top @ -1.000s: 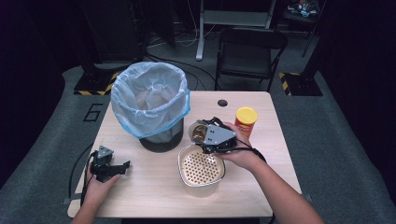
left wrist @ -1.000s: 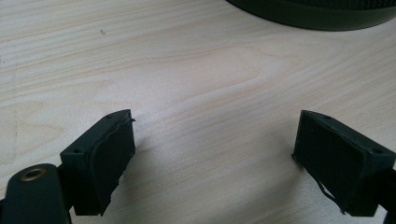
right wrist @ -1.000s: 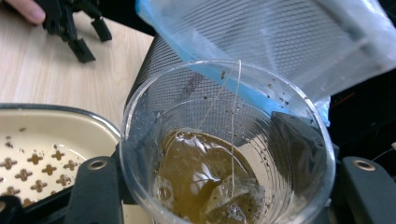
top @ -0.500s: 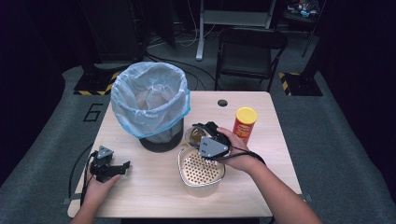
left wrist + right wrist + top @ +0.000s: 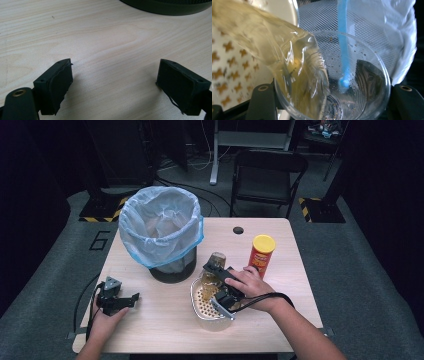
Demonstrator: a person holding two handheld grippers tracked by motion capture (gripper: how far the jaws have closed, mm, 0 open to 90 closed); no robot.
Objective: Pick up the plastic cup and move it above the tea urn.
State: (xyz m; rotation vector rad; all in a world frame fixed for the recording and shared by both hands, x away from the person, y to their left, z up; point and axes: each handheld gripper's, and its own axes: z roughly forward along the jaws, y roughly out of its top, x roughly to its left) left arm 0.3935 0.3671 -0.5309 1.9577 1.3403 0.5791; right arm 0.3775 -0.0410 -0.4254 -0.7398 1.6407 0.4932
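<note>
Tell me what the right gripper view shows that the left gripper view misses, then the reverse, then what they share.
Right gripper view: a clear plastic cup tipped over, yellowish liquid pouring into the white strainer bowl; the bin's blue-edged liner behind.
Left gripper view: bare wooden table between the left hand-held gripper, jaws apart and holding nothing.
Both: the black mesh trash bin.

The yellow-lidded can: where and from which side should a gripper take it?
Grip the yellow-lidded can around its mid-body, jaws level, probably approaching from the table's open right side: it stands upright and cylindrical, and the right gripper, tipping a clear cup over the strainer bowl, crowds its left.
</note>
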